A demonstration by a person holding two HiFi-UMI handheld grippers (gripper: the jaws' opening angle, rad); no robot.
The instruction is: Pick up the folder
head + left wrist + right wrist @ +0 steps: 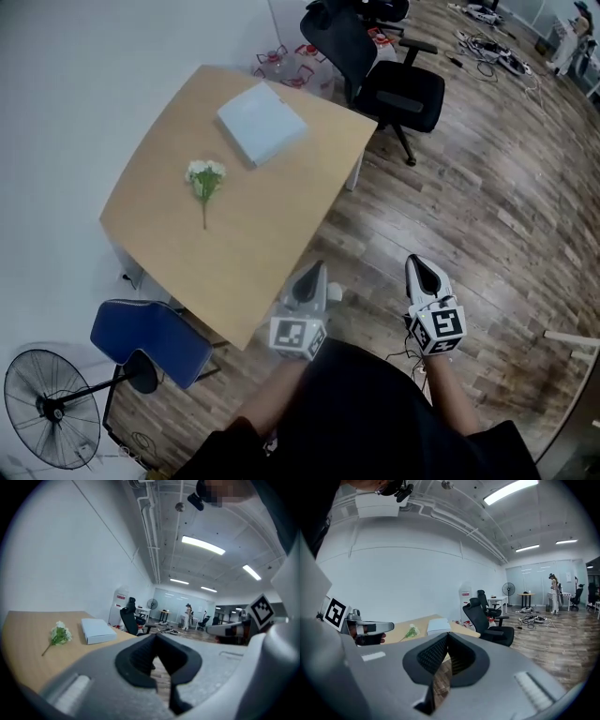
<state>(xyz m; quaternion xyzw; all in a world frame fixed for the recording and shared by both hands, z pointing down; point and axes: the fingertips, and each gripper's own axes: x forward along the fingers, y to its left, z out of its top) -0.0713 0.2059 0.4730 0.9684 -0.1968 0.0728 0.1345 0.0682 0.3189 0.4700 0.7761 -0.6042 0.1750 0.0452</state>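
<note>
The folder (262, 122) is a flat pale blue-white box on the far part of a wooden table (281, 225); it also shows in the left gripper view, folder (97, 631), and small in the right gripper view, folder (438, 626). My left gripper (315, 272) is shut and empty, just off the table's near corner. Out over the wood floor to its right, my right gripper (419, 266) is shut and empty too. Both are far from the folder.
A small bunch of white flowers (205, 179) lies on the table left of the folder. A black office chair (380, 70) stands beyond the table's far corner, a blue chair (150, 339) and a floor fan (49, 408) at the near left. Cables (492, 52) litter the far floor.
</note>
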